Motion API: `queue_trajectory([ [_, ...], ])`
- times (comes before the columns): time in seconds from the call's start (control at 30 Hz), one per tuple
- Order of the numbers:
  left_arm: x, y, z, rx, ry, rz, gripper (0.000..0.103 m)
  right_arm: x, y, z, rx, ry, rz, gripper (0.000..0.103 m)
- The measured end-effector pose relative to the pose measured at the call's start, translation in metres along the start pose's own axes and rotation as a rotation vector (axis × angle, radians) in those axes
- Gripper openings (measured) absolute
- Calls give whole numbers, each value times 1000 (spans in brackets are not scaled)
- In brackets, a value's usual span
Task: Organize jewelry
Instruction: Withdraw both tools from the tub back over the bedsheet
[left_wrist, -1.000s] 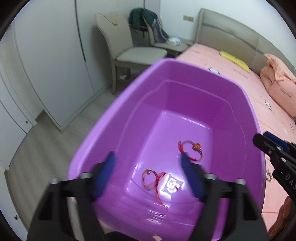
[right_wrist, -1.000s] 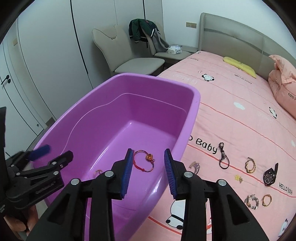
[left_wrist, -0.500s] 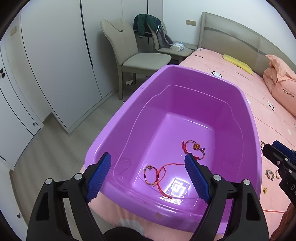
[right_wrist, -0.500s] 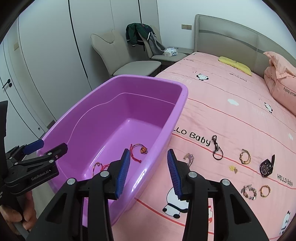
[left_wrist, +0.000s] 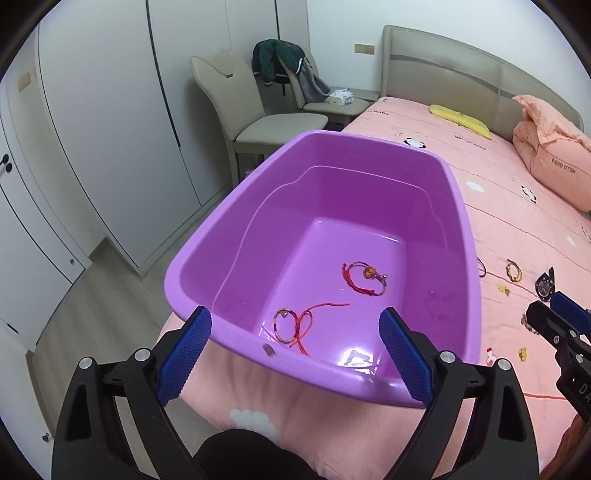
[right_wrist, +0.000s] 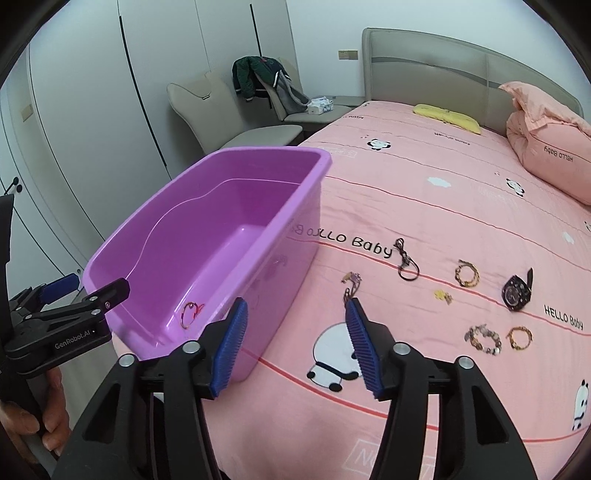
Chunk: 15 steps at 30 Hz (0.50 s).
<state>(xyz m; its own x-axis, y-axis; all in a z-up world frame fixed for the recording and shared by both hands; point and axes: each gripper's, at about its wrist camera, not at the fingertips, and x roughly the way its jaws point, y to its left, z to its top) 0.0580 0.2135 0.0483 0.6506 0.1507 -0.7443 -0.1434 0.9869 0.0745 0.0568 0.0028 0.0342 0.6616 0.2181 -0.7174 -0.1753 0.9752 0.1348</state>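
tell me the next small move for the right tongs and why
Probably ease the right tongs forward and down onto the small charm piece just ahead of them. They are open and empty, that piece lies nearest on the bedspread, and the purple tub holds only two bracelets.

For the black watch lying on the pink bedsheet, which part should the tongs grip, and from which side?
Probably grip the black watch by the strap end pointing up-right from its round face, coming from above: it lies flat on the bedsheet, and the narrow strap suits the open right tongs better than the wide face.
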Motion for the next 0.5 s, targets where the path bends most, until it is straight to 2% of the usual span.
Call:
queue_trajectory([
  [0.13,-14,-14,-12,23,-30,-22,93,-14,-16,-20,24,-3,-1,64],
  [0.5,-49,-70,-48,123,-66,-150,94,-55,-85,-84,146,-23,-81,66],
])
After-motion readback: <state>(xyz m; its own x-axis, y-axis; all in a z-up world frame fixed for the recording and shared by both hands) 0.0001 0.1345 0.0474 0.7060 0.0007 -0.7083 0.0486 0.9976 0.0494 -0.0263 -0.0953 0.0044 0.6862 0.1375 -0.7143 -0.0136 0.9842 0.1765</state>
